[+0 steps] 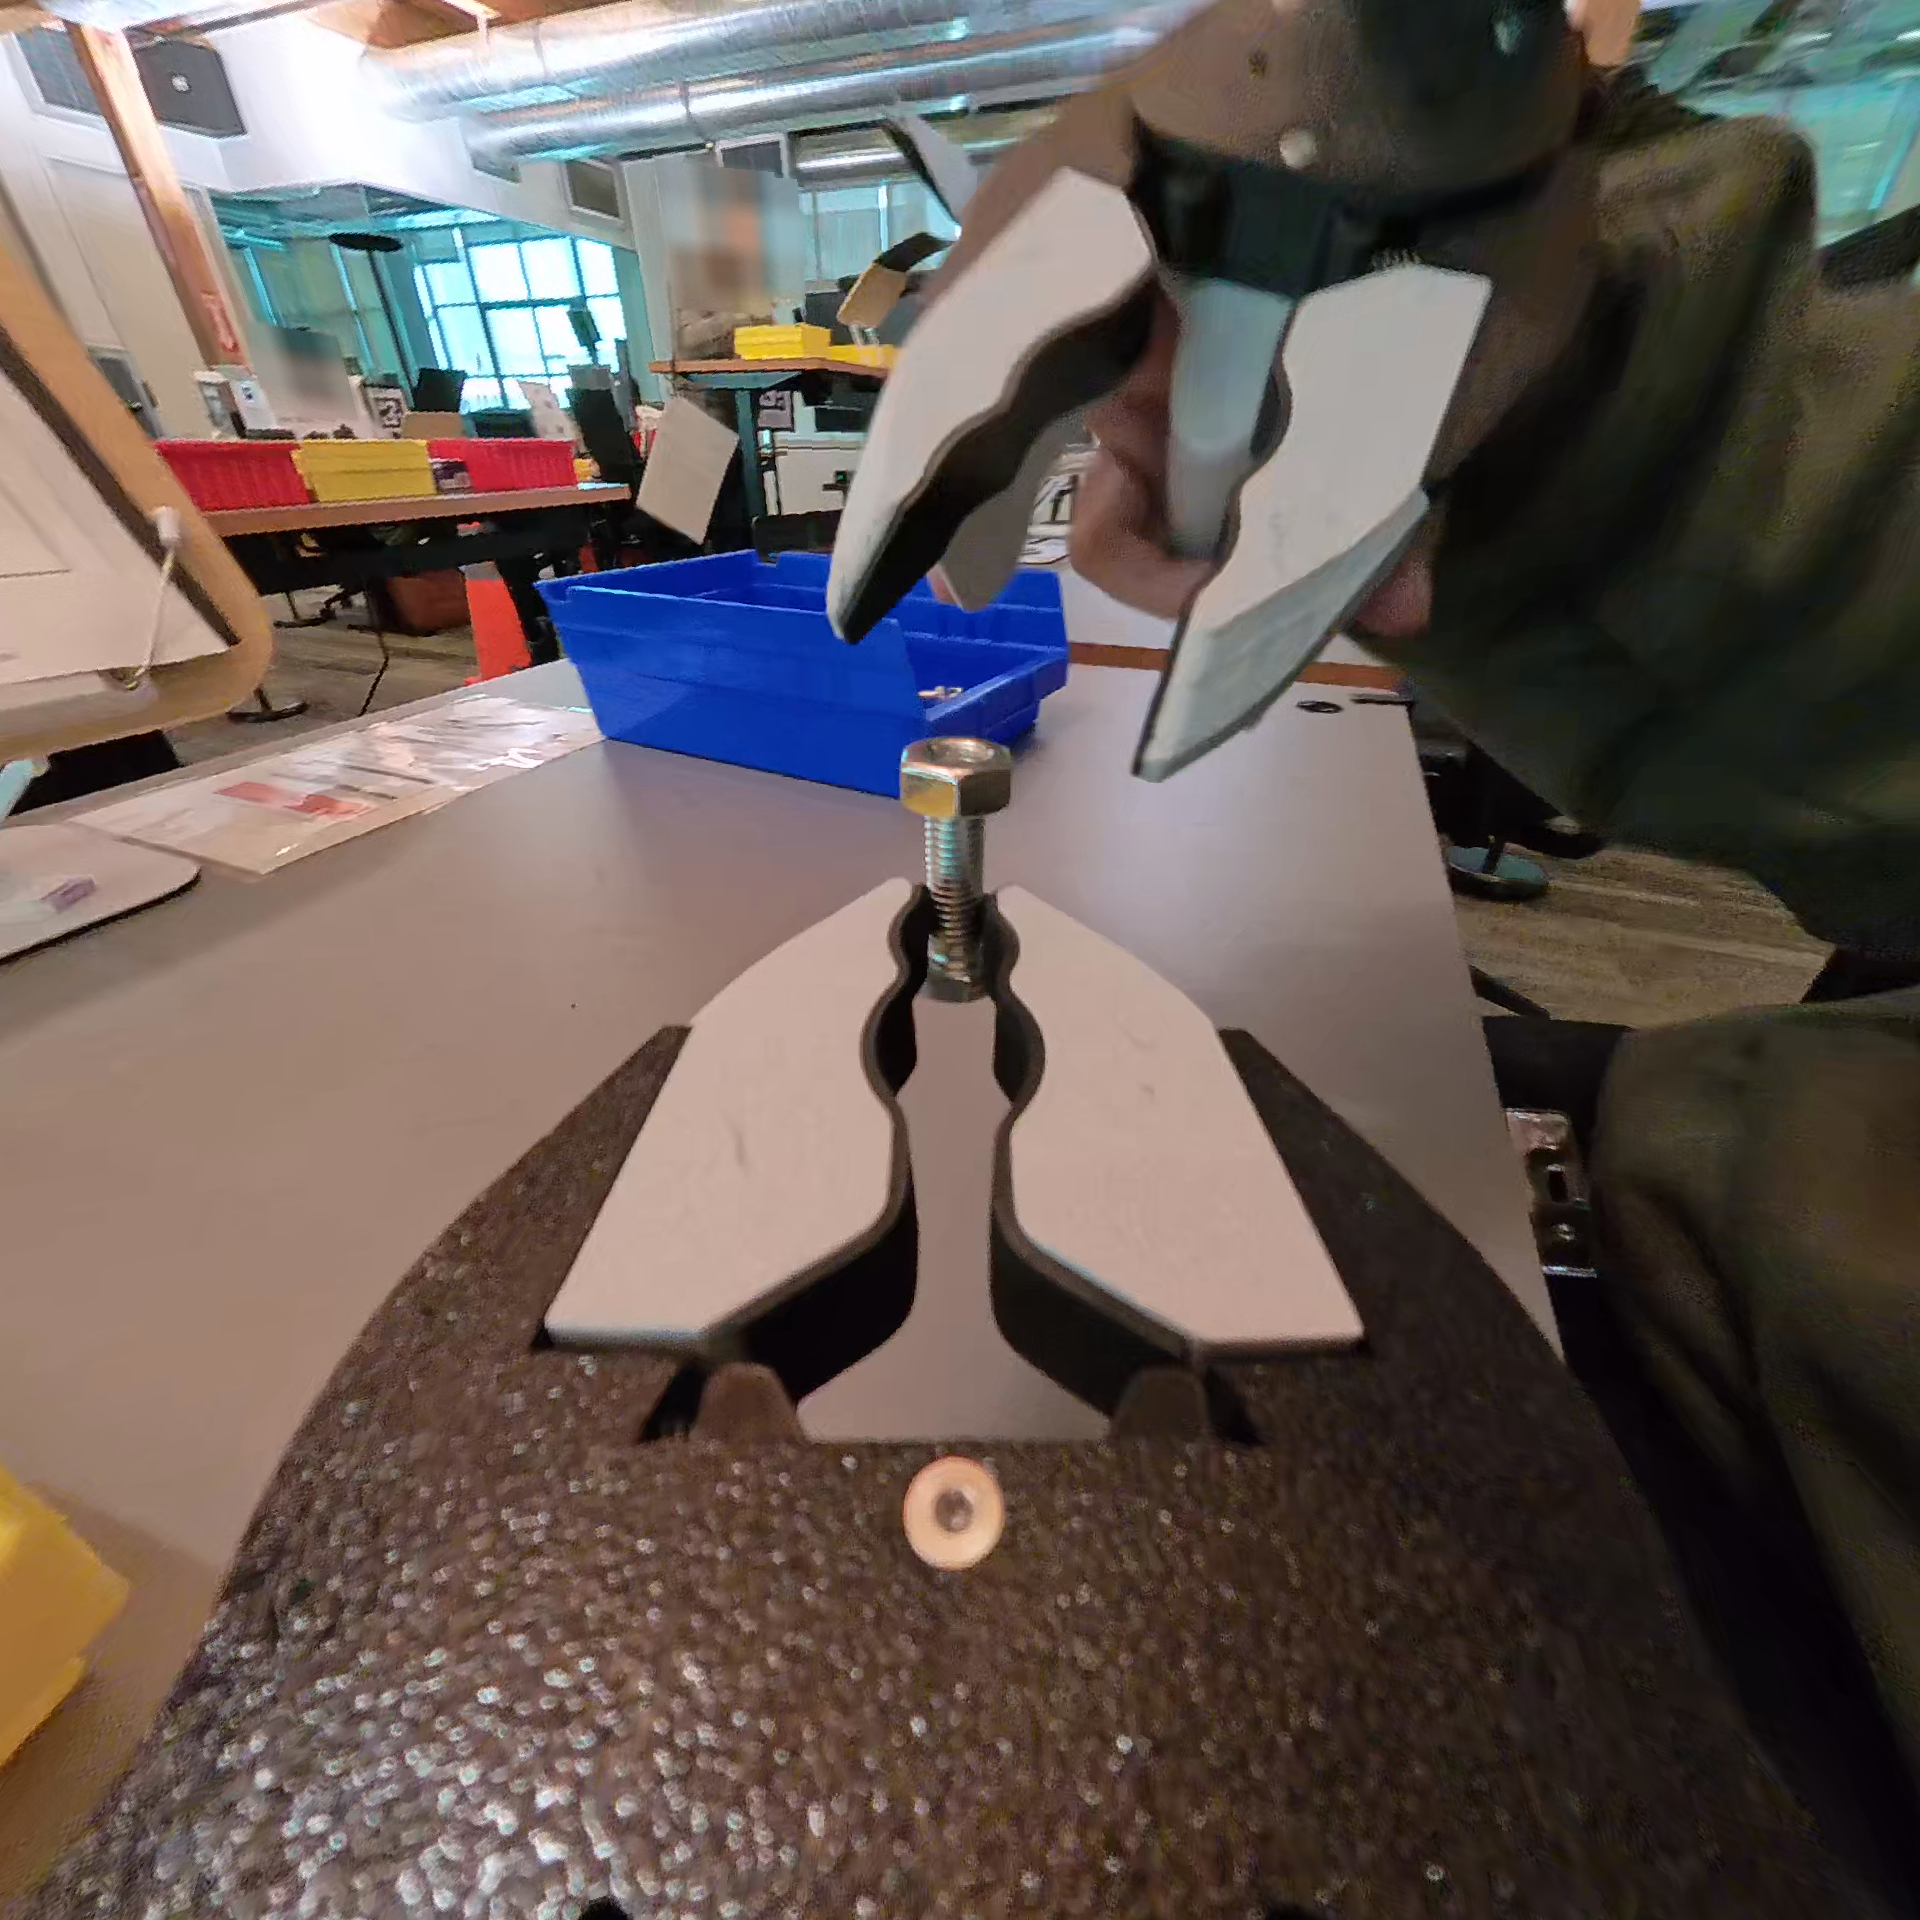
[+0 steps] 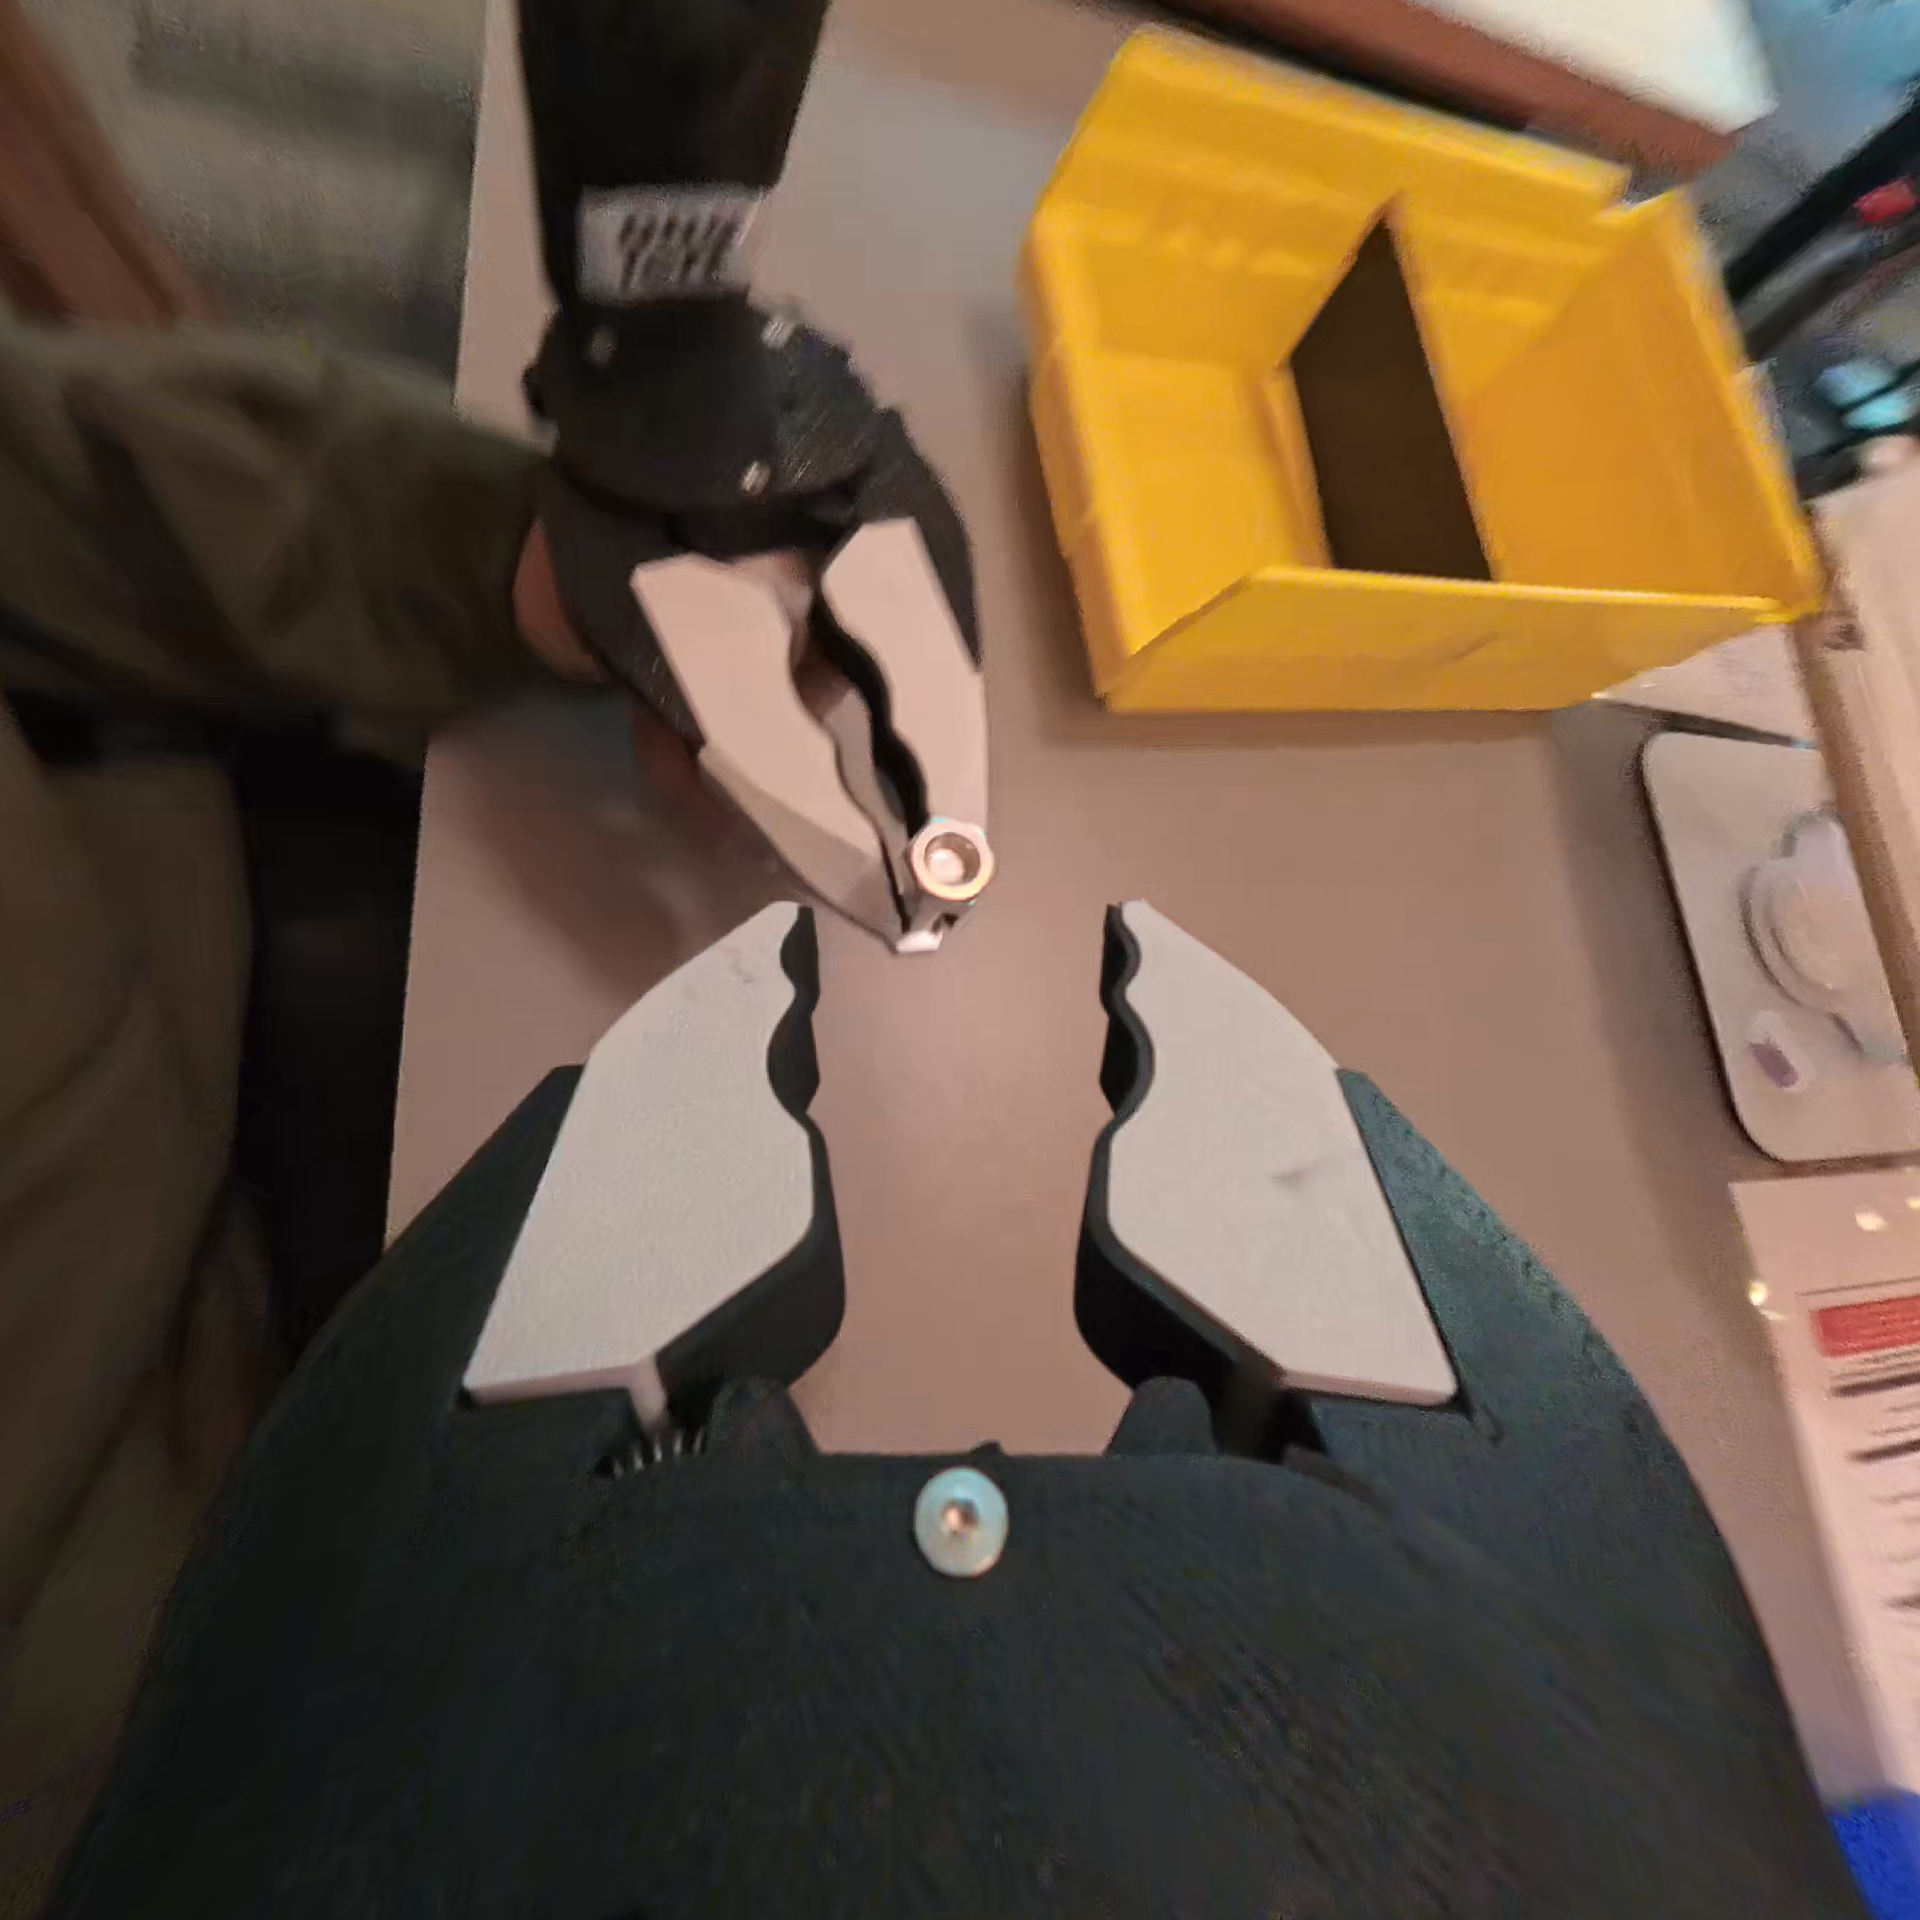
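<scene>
My left gripper (image 1: 954,896) is shut on a silver bolt (image 1: 954,883) and holds it upright above the grey table (image 1: 416,987). A hex nut (image 1: 954,779) sits on the bolt's top end. My right gripper (image 1: 997,696) hangs open just above and behind the nut, its fingers pointing down. In the right wrist view my right gripper (image 2: 961,920) is open and empty. The left gripper (image 2: 925,914) with the bolt and nut (image 2: 948,864) lies just beyond its fingertips, a little left of the gap.
A blue bin (image 1: 790,665) stands on the table behind the bolt. A yellow bin (image 2: 1382,436) stands at the far right in the right wrist view. Papers (image 1: 343,769) and a white pad (image 2: 1787,935) lie near the table edge. A person's sleeve (image 1: 1714,623) is at the right. The grippers are tip to tip, or close to it.
</scene>
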`<state>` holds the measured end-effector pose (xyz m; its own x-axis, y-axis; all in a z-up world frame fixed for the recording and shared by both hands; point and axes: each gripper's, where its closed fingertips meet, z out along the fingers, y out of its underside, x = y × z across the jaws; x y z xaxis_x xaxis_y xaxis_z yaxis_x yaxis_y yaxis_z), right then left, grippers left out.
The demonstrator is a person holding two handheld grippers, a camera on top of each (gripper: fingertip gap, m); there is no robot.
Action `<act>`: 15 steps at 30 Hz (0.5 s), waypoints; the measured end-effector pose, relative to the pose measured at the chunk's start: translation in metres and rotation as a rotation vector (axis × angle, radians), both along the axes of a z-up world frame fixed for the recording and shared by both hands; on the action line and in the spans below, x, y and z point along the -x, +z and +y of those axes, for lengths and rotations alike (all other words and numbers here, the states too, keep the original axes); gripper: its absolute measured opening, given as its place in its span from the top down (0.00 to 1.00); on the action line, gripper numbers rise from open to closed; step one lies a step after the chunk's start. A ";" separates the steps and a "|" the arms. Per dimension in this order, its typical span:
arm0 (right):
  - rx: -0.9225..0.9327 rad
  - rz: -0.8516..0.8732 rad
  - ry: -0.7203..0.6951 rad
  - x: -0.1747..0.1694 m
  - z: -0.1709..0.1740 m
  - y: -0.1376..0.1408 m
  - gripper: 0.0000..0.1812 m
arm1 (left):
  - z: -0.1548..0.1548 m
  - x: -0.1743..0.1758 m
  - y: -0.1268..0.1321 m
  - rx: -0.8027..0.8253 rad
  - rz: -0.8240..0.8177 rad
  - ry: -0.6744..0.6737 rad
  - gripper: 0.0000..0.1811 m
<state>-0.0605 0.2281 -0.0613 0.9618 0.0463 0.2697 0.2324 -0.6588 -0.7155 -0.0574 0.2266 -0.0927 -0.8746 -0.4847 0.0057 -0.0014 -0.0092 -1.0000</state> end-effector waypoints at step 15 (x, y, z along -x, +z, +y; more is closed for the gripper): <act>-0.687 0.223 -0.311 -0.014 0.027 -0.017 0.74 | 0.012 -0.017 -0.014 -0.077 0.053 0.132 0.95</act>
